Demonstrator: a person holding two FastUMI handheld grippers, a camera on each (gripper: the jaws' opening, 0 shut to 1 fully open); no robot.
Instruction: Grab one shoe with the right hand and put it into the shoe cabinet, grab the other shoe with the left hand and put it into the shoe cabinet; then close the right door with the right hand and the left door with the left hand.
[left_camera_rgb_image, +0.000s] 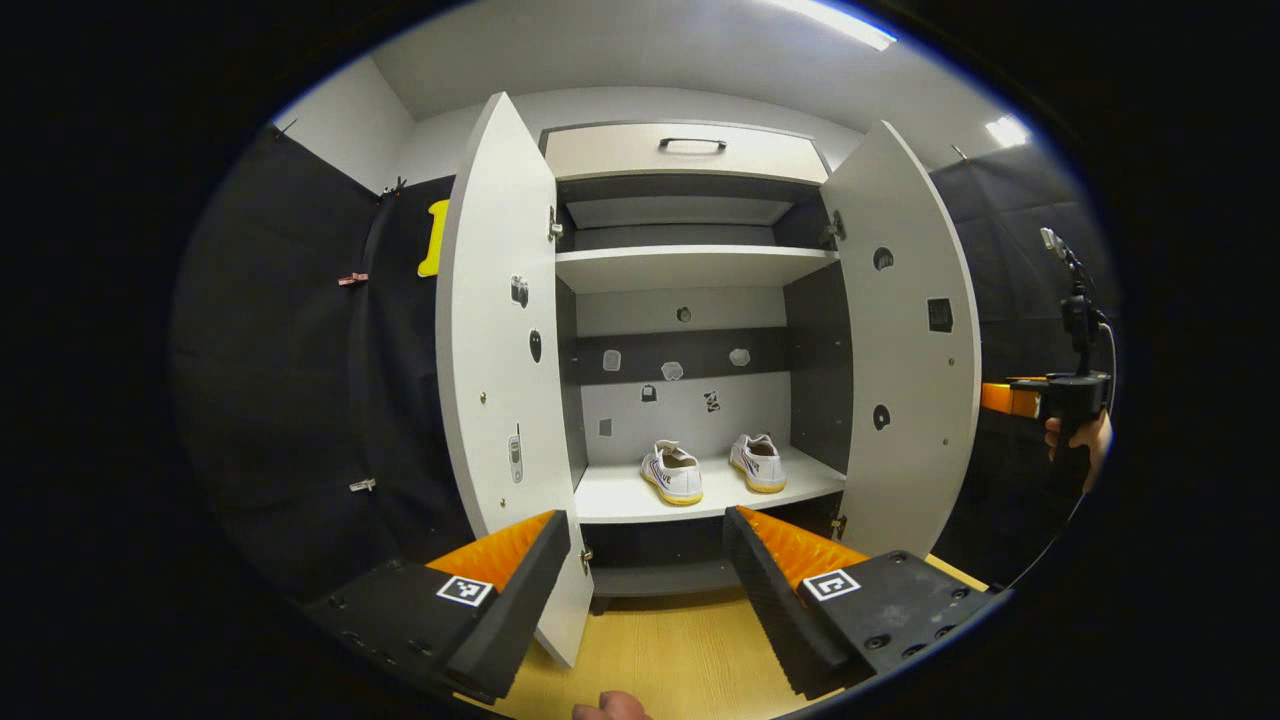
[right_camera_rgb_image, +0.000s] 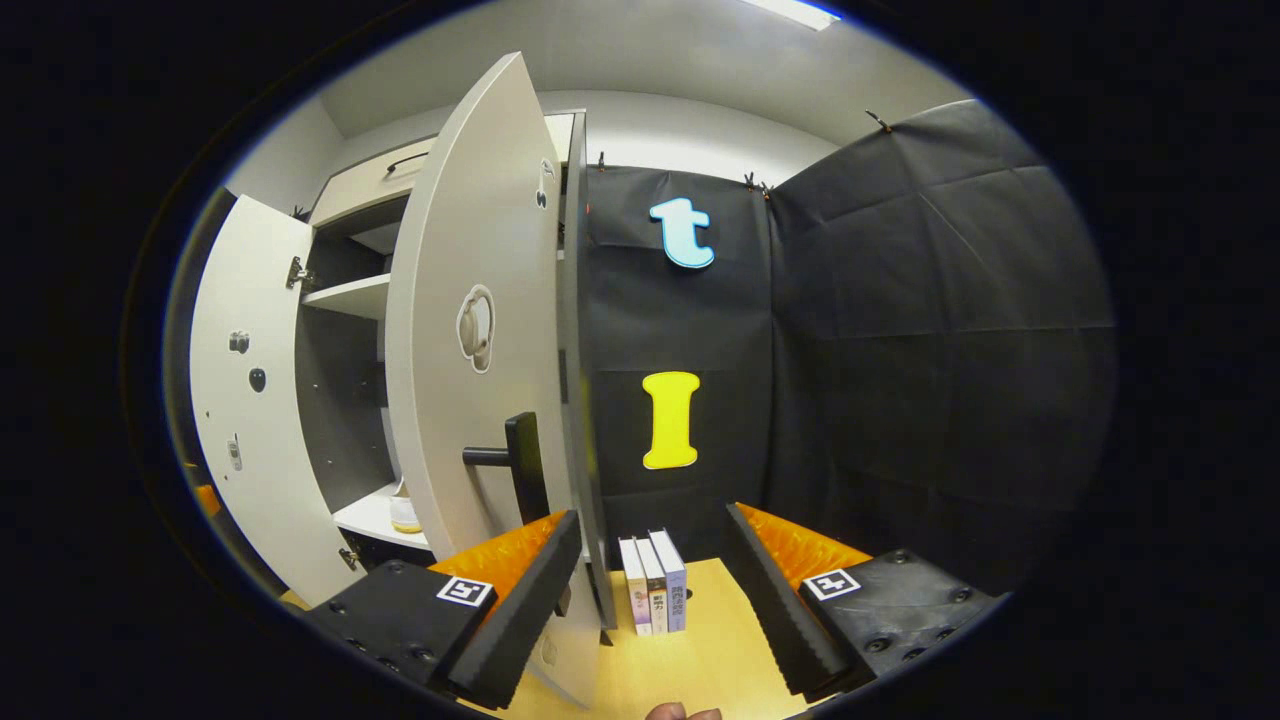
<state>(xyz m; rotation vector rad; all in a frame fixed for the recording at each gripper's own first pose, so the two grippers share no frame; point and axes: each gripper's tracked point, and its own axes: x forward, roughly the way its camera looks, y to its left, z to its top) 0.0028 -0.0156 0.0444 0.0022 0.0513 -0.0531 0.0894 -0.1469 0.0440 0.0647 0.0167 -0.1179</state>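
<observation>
Both grippers' fingers (left_camera_rgb_image: 520, 590) spread, holding nothing; two shoes (left_camera_rgb_image: 672, 472) sit inside the open shoe cabinet (left_camera_rgb_image: 690, 268).

Right tool (right_camera_rgb_image: 648, 590) open, near right door (right_camera_rgb_image: 470, 400) edge; books (right_camera_rgb_image: 653, 583) ahead.

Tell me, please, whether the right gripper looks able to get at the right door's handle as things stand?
Probably yes: the right gripper is open, and the right door's black handle stands just ahead, beyond one finger, with nothing in between.
</observation>
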